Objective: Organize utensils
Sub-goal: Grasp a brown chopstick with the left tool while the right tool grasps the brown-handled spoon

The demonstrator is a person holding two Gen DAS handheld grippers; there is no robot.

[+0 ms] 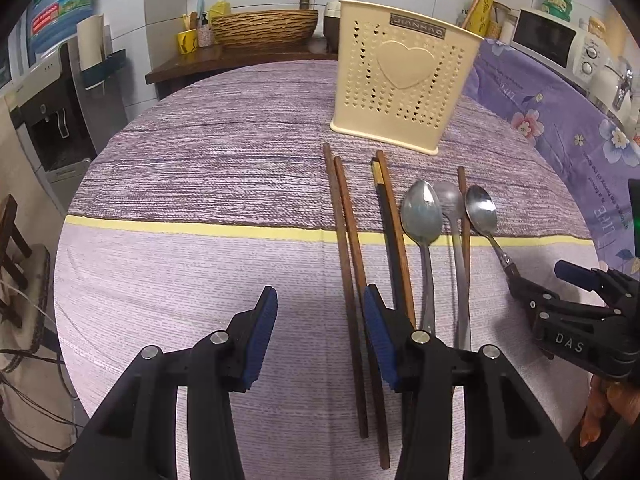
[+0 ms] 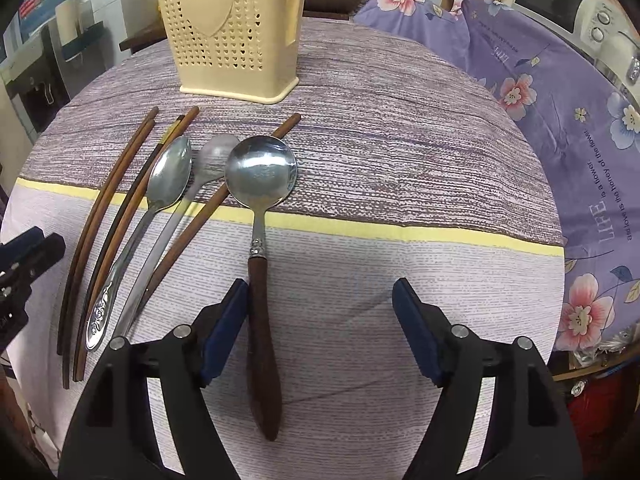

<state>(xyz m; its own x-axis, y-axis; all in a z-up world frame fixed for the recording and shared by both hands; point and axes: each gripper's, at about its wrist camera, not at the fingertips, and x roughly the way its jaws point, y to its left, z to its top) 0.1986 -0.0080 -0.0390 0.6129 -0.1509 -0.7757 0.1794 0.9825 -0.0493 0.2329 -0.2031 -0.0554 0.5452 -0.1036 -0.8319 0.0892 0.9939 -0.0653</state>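
A cream perforated utensil holder (image 1: 404,80) (image 2: 236,36) stands upright at the far side of the round table. Several brown chopsticks (image 1: 348,280) (image 2: 100,232) and three metal spoons lie in front of it. The wooden-handled spoon (image 2: 262,280) (image 1: 482,212) lies between my right gripper's (image 2: 320,320) open fingers, its handle against the left pad (image 2: 224,332). My left gripper (image 1: 320,340) is open and empty; two chopsticks lie between its fingers, near the right pad (image 1: 378,340). The right gripper also shows in the left wrist view (image 1: 536,284).
The table has a purple striped cloth with a yellow band (image 1: 200,228). A floral purple cloth (image 2: 560,120) covers the surface to the right. A water dispenser (image 1: 52,120) stands left. A basket (image 1: 264,28) and microwave (image 1: 548,36) sit behind.
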